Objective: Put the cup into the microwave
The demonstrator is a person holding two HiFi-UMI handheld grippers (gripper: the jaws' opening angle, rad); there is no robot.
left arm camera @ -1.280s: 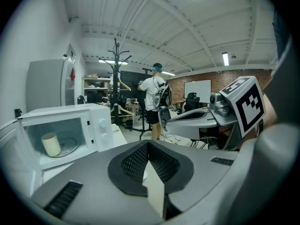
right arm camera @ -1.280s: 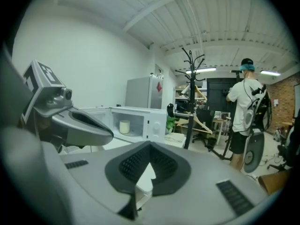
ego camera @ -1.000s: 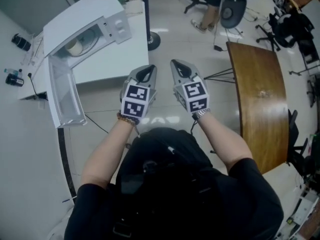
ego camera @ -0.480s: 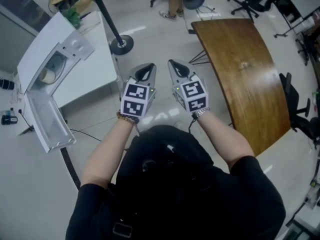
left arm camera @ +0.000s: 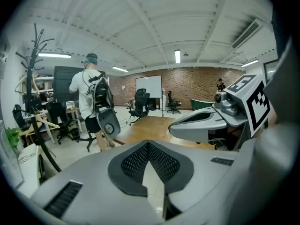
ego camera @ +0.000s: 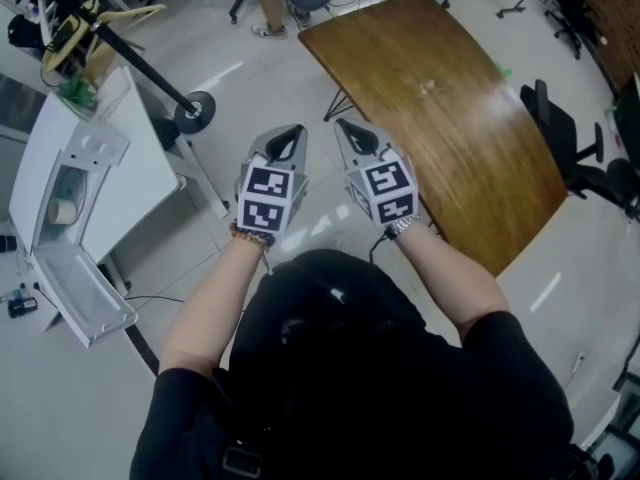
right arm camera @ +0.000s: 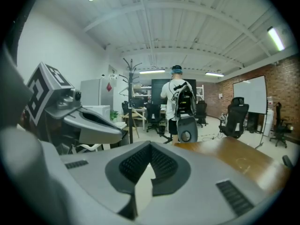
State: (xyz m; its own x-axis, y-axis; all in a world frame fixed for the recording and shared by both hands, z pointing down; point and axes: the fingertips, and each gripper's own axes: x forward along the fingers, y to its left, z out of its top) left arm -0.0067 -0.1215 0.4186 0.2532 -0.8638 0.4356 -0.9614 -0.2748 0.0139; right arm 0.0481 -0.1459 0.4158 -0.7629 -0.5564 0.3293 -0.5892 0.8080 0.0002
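Holding both grippers level and side by side before you, you have the left gripper (ego camera: 288, 140) and right gripper (ego camera: 352, 136) each with jaws pressed together, nothing between them. The cup (ego camera: 64, 211) sits inside the white microwave (ego camera: 92, 152), whose door (ego camera: 85, 303) hangs open, well apart on your left. A wooden table (ego camera: 450, 98) lies to your right.

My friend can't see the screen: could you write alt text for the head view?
Seen from above, a person in black holds a shut, empty left claw and right claw side by side. A curved wooden table lies ahead to the right; a white microwave, door open, pale cup inside, stands far left.
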